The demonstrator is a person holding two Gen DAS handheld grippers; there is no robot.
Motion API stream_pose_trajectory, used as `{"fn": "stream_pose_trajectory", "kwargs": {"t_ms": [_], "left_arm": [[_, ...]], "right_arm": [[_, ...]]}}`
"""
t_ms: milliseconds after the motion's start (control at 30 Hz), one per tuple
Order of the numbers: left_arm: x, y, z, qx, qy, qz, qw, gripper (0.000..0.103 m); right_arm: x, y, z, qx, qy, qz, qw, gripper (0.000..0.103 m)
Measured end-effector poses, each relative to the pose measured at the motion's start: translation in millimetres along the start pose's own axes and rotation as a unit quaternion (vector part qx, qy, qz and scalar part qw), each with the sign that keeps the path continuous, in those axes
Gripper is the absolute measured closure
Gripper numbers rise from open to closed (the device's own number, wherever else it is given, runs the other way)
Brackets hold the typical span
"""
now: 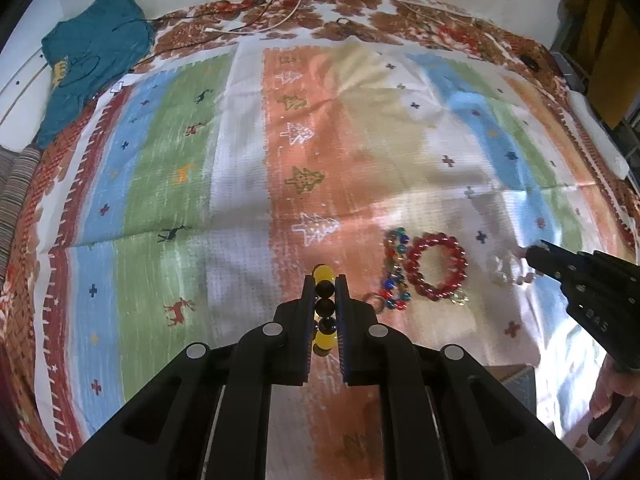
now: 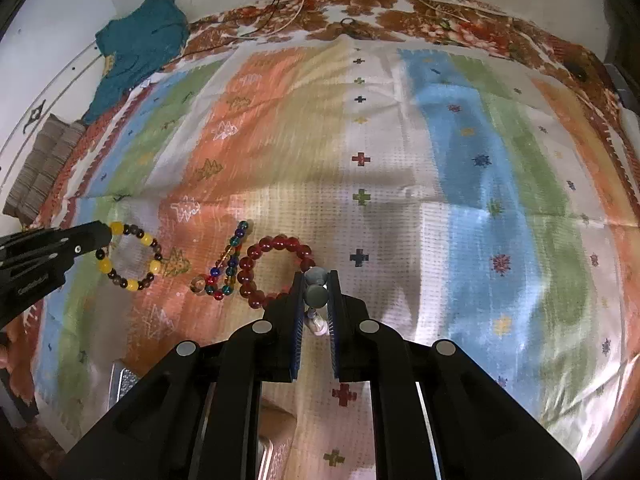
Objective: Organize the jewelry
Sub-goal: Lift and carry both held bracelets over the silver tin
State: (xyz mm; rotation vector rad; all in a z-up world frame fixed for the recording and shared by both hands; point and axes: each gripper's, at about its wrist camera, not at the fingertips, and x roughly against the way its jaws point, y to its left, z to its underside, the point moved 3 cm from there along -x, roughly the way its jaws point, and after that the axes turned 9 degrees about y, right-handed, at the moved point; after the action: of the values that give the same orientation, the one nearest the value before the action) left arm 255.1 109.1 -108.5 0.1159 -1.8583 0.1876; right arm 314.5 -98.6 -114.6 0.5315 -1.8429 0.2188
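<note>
My left gripper [image 1: 325, 280] is shut on a bracelet of yellow and dark beads [image 1: 324, 300]. In the right wrist view that bracelet [image 2: 128, 258] hangs as an open ring from the left gripper [image 2: 106, 234] over the striped cloth [image 2: 400, 160]. My right gripper [image 2: 316, 276] is shut on a bracelet of pale grey beads [image 2: 315, 294]. In the left wrist view this pale bracelet [image 1: 502, 270] dangles at the right gripper's tip [image 1: 538, 252]. Between them on the cloth lie a red bead bracelet [image 2: 276, 268] [image 1: 436, 268] and a multicolour bead bracelet [image 2: 228, 264] [image 1: 396, 276].
A teal garment [image 1: 92, 60] lies at the far left corner, with thin cables [image 1: 276, 12] along the far edge. A folded striped fabric [image 2: 44, 168] sits at the left. A metal tray corner [image 2: 124, 384] shows near the front. A hand [image 1: 612, 392] holds the right gripper.
</note>
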Motion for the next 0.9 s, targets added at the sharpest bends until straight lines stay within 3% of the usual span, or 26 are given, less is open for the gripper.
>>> {"fn": "stream_pose_trajectory", "kwargs": {"t_ms": [900], "left_arm": [[65,-36,36,-0.049,-0.05,0.047,0.9965,0.094]], "right_arm": [[49,24,33,0.033,-0.037,-0.016,0.999,0.091]]}}
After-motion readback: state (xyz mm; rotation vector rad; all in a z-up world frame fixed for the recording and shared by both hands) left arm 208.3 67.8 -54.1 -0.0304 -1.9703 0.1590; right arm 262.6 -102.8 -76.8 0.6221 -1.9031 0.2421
